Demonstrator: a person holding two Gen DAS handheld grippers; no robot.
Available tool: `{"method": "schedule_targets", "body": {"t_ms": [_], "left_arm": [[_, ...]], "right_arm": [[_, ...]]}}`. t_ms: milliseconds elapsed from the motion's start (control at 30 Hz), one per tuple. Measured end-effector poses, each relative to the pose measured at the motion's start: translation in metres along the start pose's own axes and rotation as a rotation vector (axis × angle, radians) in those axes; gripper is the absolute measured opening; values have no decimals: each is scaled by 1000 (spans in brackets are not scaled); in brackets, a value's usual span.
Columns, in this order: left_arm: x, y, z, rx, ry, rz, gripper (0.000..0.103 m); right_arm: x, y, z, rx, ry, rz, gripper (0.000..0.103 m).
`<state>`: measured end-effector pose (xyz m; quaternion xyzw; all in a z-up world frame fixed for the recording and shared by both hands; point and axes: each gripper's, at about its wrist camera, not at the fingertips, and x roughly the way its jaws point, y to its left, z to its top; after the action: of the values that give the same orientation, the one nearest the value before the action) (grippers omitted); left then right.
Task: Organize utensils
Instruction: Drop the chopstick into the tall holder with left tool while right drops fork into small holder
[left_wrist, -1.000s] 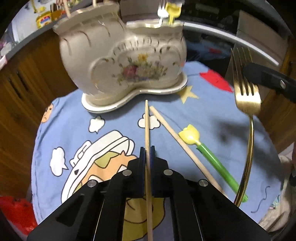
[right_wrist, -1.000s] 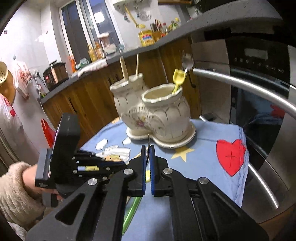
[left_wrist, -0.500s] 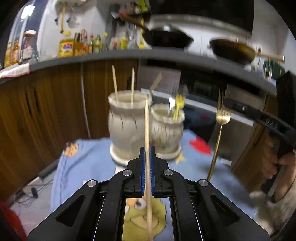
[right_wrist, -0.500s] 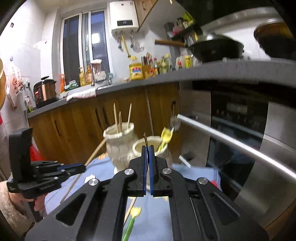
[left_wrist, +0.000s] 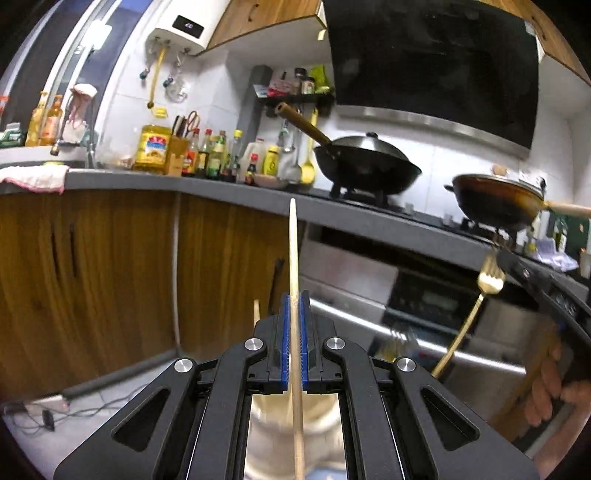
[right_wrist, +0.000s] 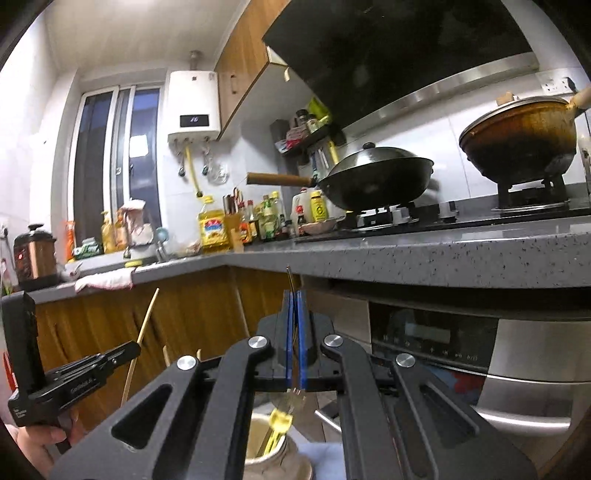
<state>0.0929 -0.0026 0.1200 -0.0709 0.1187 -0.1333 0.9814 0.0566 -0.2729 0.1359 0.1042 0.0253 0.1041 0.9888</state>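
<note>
My left gripper (left_wrist: 294, 310) clamps a wooden chopstick (left_wrist: 293, 251). My right gripper (right_wrist: 294, 314) pinches a gold fork (left_wrist: 476, 306), above the ceramic holder (right_wrist: 266, 446).

right claw (right_wrist: 294, 317) clamping gold fork (right_wrist: 291, 282), cream holder (right_wrist: 264, 443) below

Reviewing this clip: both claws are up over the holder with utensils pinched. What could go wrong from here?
The left claw pinches the chopstick on narrow pads, so it may pivot and miss the ceramic holder. The right claw grips the gold fork near its tines; the handle could swing against the yellow-tipped utensil already inside.
</note>
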Motion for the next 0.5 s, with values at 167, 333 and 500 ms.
{"method": "schedule_targets", "body": {"t_ms": [167, 333, 500], "left_arm": [[27, -2, 9, 11, -62, 48, 5], [43, -3, -8, 12, -116, 112, 5], [38, -3, -29, 26, -111, 123, 5]], "right_arm": [[5, -13, -5, -9, -43, -67, 2], [19, -12, -15, -79, -7, -84, 2], [29, -3, -29, -140, 58, -43, 2]]}}
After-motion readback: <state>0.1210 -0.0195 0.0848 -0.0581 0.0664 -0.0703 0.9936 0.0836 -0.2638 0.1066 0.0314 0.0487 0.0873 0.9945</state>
